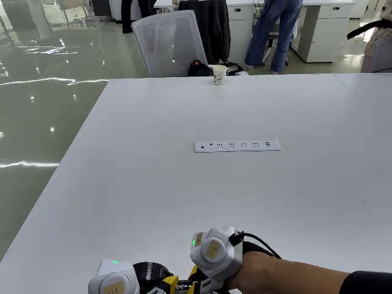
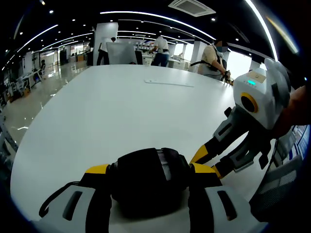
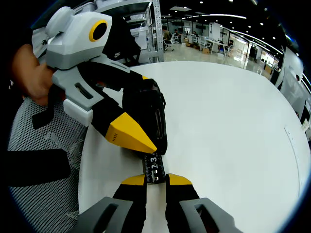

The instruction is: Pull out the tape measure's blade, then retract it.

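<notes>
A black tape measure (image 2: 150, 187) sits between the jaws of my left gripper (image 2: 150, 170), which is shut on its body low over the white table (image 2: 121, 111). In the right gripper view the case (image 3: 148, 109) shows a short length of yellow blade (image 3: 155, 167) with black numbers coming out of it. My right gripper (image 3: 155, 179) is shut on that blade end, close to the case. In the head view both grippers sit at the bottom edge, left gripper (image 1: 160, 286) and right gripper (image 1: 195, 278), with the tape measure (image 1: 150, 272) between them.
A white power strip (image 1: 237, 146) lies mid-table and a paper cup (image 1: 219, 75) stands at the far edge. A mesh chair (image 1: 168, 43) and standing people (image 1: 275, 30) are beyond the table. The table's left edge drops to a glossy floor (image 1: 37, 122).
</notes>
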A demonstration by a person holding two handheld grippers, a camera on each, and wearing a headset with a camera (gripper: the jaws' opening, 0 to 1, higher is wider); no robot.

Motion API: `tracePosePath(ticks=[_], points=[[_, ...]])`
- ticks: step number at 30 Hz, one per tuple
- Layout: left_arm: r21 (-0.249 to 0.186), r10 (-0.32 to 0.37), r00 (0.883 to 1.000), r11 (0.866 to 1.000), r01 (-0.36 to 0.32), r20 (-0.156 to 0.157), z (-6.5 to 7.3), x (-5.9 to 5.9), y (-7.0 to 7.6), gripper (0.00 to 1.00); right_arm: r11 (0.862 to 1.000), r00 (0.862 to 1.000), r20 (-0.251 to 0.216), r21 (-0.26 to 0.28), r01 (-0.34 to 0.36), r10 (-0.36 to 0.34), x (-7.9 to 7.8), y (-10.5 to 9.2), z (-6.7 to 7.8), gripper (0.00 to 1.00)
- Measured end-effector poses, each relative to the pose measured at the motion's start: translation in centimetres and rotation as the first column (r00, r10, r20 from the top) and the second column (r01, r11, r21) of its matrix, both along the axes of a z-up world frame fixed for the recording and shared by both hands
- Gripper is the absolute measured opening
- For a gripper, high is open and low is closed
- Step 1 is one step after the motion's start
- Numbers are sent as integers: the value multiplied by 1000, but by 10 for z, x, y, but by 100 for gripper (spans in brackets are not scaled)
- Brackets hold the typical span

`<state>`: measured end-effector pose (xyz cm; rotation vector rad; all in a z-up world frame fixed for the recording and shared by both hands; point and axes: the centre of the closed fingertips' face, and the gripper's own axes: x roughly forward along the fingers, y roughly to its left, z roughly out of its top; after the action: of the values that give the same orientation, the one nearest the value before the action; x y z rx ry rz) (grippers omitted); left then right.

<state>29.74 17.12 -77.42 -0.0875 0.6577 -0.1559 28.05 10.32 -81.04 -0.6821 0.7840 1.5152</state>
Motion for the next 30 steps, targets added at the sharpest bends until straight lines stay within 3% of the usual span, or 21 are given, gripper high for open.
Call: tracePosePath(ticks=[30], points=[[-5, 2, 1000, 1000, -2, -2, 0, 0, 0, 59, 999, 1000, -12, 30, 18, -18, -1, 12, 0, 11]])
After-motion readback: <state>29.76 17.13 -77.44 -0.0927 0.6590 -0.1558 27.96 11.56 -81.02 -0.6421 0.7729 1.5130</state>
